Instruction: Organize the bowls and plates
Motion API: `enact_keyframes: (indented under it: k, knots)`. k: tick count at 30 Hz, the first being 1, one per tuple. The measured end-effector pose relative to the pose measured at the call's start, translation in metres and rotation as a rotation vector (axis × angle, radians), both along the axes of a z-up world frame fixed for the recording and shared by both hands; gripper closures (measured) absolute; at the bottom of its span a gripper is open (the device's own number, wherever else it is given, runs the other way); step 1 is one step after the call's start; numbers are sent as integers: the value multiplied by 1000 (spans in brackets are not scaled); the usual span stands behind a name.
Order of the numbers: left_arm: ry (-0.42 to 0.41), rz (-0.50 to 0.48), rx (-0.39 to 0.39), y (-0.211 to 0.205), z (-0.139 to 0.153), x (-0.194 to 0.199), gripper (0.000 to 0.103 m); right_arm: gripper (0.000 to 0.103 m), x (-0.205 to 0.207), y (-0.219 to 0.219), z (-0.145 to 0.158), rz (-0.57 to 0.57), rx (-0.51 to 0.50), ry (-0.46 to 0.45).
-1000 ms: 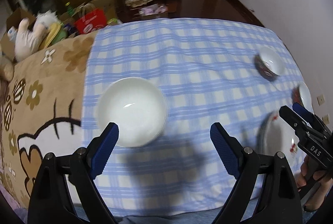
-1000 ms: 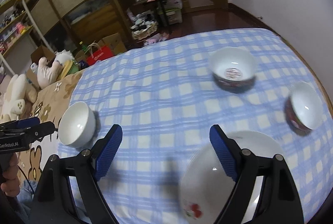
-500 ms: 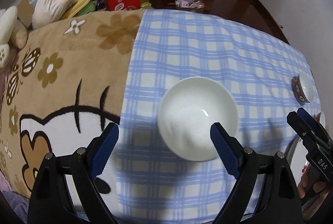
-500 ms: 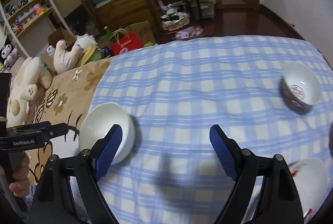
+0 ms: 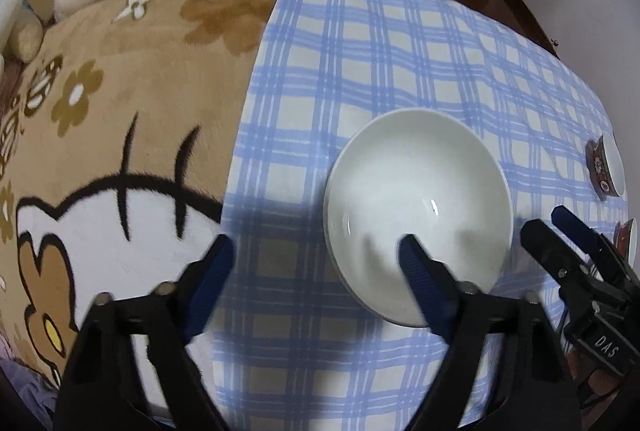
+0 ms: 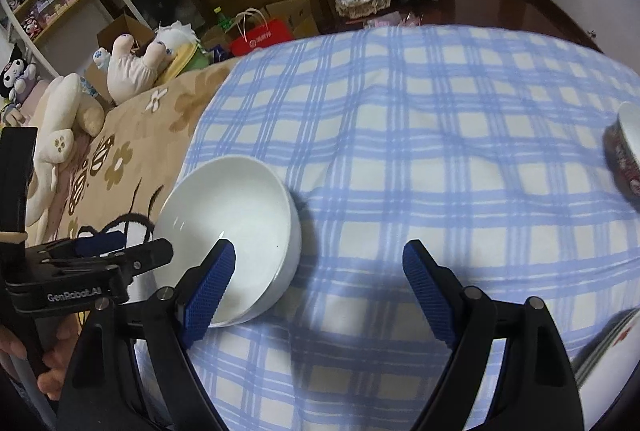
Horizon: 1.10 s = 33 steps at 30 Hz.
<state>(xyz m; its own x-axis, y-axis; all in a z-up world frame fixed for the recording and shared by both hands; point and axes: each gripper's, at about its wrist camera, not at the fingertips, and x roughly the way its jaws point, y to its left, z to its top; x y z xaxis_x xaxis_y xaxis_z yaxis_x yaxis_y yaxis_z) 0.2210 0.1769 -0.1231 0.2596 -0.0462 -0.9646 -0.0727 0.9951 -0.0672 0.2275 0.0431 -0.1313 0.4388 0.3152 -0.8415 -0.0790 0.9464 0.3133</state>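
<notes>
White bowl (image 5: 418, 207) astride left tongs' (image 5: 316, 259) right finger.

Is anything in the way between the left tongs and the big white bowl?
Nothing visible is in the way. The left tongs hang open right over the near edge of the white bowl, one finger above its inside, the other above the checked cloth. They have just been closing.

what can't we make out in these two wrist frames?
- Plate: right wrist view, cut off by the frame edge; only a rim sliver shows.
- Patterned bowl: same view, cropped and blurred; its print is unreadable.
- White bowl: left wrist view, near rim hidden behind a left gripper finger; contact unclear.
- Right gripper: open, holding nothing.
</notes>
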Motion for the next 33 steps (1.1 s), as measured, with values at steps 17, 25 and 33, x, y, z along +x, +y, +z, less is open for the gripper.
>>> enact_keyframes:
  k: [17, 25, 33]
  knots:
    - [1, -24, -32, -9, -16, -2, 91, 83, 2, 17, -27, 61, 90, 107]
    - [-7, -21, -30, -16, -6, -11, 91, 85, -9, 21, -14, 62, 21, 70]
    - [-57, -44, -55, -43, 22, -20, 90, 85, -24, -10, 14, 32, 22, 2]
